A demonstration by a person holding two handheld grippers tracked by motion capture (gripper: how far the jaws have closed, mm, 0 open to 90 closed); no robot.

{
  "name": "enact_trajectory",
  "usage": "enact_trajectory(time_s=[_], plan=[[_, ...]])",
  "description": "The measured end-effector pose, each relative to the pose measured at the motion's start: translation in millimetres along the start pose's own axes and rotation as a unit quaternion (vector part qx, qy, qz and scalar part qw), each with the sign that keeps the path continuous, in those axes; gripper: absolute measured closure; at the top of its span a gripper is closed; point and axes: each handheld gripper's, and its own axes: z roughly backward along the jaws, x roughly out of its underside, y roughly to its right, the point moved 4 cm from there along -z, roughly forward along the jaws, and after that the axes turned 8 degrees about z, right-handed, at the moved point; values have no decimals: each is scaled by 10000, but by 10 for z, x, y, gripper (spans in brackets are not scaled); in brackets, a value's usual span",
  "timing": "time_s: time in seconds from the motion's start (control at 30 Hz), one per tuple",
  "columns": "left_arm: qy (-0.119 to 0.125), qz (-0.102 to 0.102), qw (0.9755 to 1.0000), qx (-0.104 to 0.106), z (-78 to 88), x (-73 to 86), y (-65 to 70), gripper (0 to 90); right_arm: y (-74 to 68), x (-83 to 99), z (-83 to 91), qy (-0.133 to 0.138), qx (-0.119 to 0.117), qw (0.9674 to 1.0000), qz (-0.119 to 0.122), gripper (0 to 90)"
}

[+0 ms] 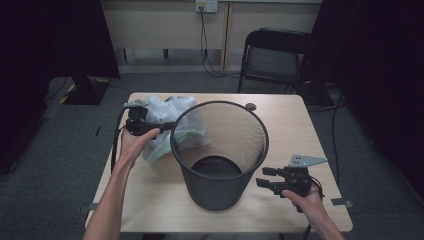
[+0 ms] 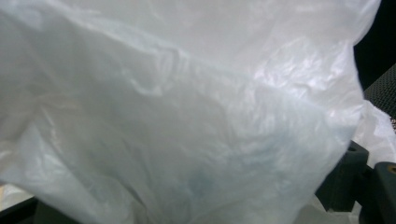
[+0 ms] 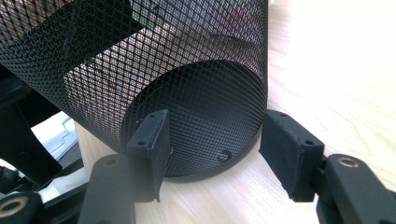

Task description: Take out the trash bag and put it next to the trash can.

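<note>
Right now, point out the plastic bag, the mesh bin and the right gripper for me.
plastic bag [image 1: 165, 112]: high view, crumpled top beside the bin.
mesh bin [image 1: 220, 192]: high view, front of its outer wall.
right gripper [image 1: 266, 177]: high view, midway between its fingers.

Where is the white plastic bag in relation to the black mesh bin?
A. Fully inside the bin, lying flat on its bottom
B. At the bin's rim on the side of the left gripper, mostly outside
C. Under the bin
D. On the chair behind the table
B: in the high view the plastic bag bunches against the rim of the mesh bin beside the left gripper, and most of it lies outside on the table.
</note>
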Motion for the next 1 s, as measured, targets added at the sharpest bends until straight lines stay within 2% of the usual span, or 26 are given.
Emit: enact_trajectory(time_s=[0.13, 0.17, 0.23, 0.3, 0.4, 0.47, 0.53, 0.57, 0.63, 0.73, 0.77, 0.93, 1.0], plan=[[37, -10, 10000, -40, 79, -25, -24, 243, 9, 8, -6, -17, -5, 10000, -25, 424], [64, -36, 10000, -41, 95, -27, -22, 303, 10, 11, -7, -22, -6, 10000, -21, 423], [48, -114, 9999, 10, 107, -25, -3, 543, 10, 12, -9, -27, -16, 10000, -24, 423], [79, -188, 9998, 79, 89, -37, 43, 724, 10, 11, -12, -34, -20, 10000, -20, 422], [157, -346, 9991, 194, 9, -96, 141, 836, 7, 12, -27, -48, -47, 10000, -26, 421], [238, -450, 9983, 295, -61, -153, 232, 849, 2, 15, -38, -73, -57, 10000, -26, 421], [369, -567, 9965, 485, -137, -201, 305, 840, 1, 22, -47, -88, -77, 9999, -26, 422], [343, -506, 9973, 413, -185, -209, 303, 794, 3, 26, -53, -92, -82, 9999, -38, 423], [71, -471, 9989, 31, -256, -195, 251, 459, 3, 35, -66, -116, -90, 9999, -41, 425], [86, -259, 9996, -103, -197, -151, 174, 264, -16, 45, -65, -136, -140, 9998, -3, 426], [103, -243, 9995, -146, -156, -142, 153, 238, -18, 49, -65, -139, -160, 9998, 4, 428], [246, -279, 9992, -173, 69, -108, 105, 231, -10, 52, -94, -178, -162, 9997, -8, 428], [265, -310, 9988, -271, 124, -81, 95, 227, -19, 44, -107, -180, -169, 9997, 2, 425]])
